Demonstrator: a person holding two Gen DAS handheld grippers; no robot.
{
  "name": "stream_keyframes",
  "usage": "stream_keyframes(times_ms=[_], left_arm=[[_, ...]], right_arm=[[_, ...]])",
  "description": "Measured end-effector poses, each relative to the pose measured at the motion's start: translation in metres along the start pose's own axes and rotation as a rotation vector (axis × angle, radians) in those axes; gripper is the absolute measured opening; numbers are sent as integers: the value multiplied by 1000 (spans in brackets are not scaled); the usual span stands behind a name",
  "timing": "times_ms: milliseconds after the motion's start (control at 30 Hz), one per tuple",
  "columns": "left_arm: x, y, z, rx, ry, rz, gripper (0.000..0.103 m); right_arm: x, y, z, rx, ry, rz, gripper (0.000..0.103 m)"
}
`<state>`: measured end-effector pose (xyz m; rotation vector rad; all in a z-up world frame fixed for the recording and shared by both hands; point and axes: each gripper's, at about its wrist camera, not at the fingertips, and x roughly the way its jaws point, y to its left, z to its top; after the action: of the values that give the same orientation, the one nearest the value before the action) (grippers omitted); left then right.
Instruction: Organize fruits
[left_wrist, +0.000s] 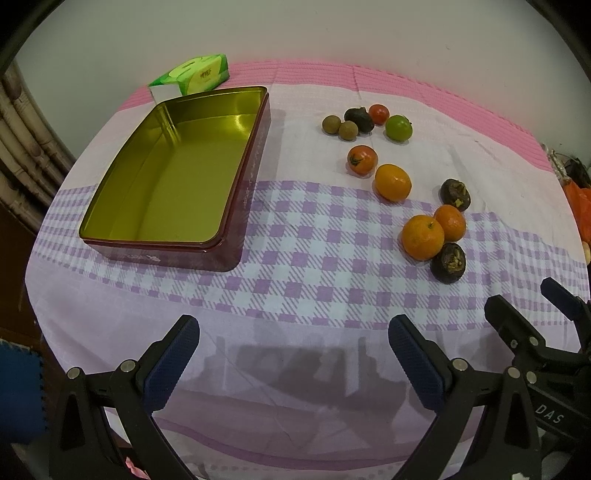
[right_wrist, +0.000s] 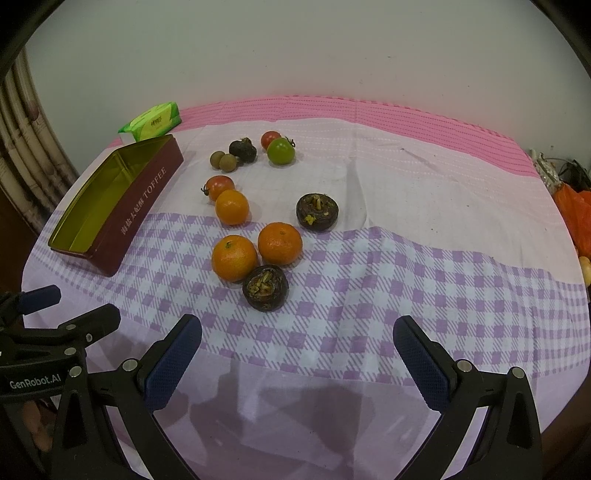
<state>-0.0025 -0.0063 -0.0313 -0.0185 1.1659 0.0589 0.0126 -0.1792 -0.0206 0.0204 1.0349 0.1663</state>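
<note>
An empty maroon tin (left_wrist: 255, 155) (right_wrist: 144, 206) with a gold inside stands at the left of the table. To its right lie loose fruits: several oranges (left_wrist: 422, 236) (right_wrist: 234, 257), two red tomatoes (left_wrist: 362, 159) (right_wrist: 219, 187), a green tomato (left_wrist: 399, 127) (right_wrist: 280, 150), two brown longans (left_wrist: 331, 124) (right_wrist: 227, 162) and three dark mangosteens (left_wrist: 448, 263) (right_wrist: 265, 288). My left gripper (left_wrist: 293, 365) hovers open over the near cloth, holding nothing. My right gripper (right_wrist: 297, 365) is open too, just short of the nearest mangosteen.
A green tissue pack (left_wrist: 192, 75) (right_wrist: 153, 121) lies behind the tin by the wall. The table wears a pink and purple checked cloth (left_wrist: 314, 280) (right_wrist: 424, 280). An orange bag (right_wrist: 572, 218) and clutter sit past the right edge. Curtains (right_wrist: 22, 155) hang at left.
</note>
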Motion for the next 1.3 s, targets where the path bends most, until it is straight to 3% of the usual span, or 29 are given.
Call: stream_keyframes(times_ms=[1300], left_arm=[[1, 5, -2, -9, -8, -2, 101]], right_arm=[[6, 5, -5, -2, 24, 4, 103]])
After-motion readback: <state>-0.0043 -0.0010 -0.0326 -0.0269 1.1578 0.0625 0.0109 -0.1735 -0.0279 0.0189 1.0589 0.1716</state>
